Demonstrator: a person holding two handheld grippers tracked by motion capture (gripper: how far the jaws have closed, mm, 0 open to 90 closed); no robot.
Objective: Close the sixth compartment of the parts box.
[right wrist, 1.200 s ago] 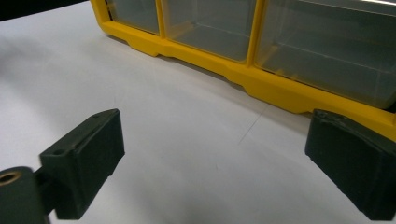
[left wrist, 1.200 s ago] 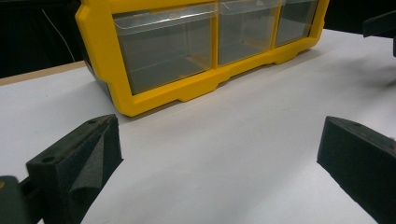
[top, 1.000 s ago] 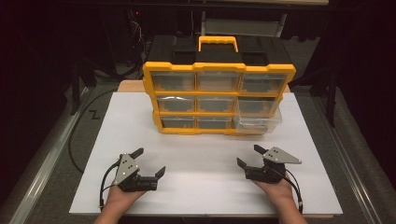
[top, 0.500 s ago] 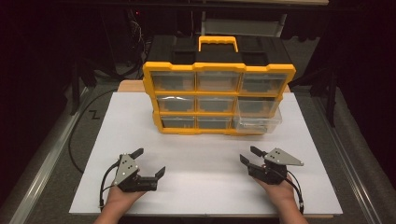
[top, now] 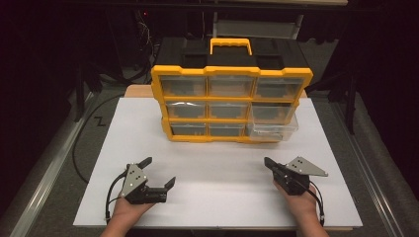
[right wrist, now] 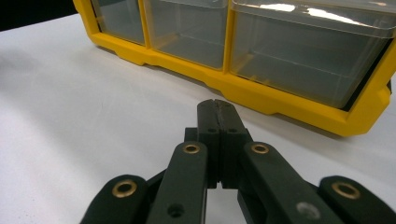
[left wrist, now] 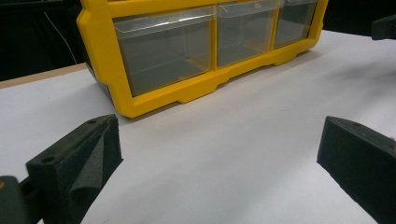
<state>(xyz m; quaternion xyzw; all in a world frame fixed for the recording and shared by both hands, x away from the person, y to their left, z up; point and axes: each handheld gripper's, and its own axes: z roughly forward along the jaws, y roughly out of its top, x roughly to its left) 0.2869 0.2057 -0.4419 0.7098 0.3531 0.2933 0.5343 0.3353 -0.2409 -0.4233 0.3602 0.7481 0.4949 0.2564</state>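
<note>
Darkness swallows everything behind the organizer (top: 232, 101), whose black top blurs into it. Its lower-right drawer (top: 273, 123) sticks out. Near its front, the left gripper (top: 159, 174) is spread; the right gripper (top: 267, 162) has just pressed together, empty.

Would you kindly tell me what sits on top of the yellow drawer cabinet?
The yellow drawer cabinet carries a yellow handle on its black top. Anything behind it is hidden.

White bench (top: 217, 202) surface bare of loose items; dark cabling (top: 79, 148) trails along its left edge, black surroundings beyond.
</note>
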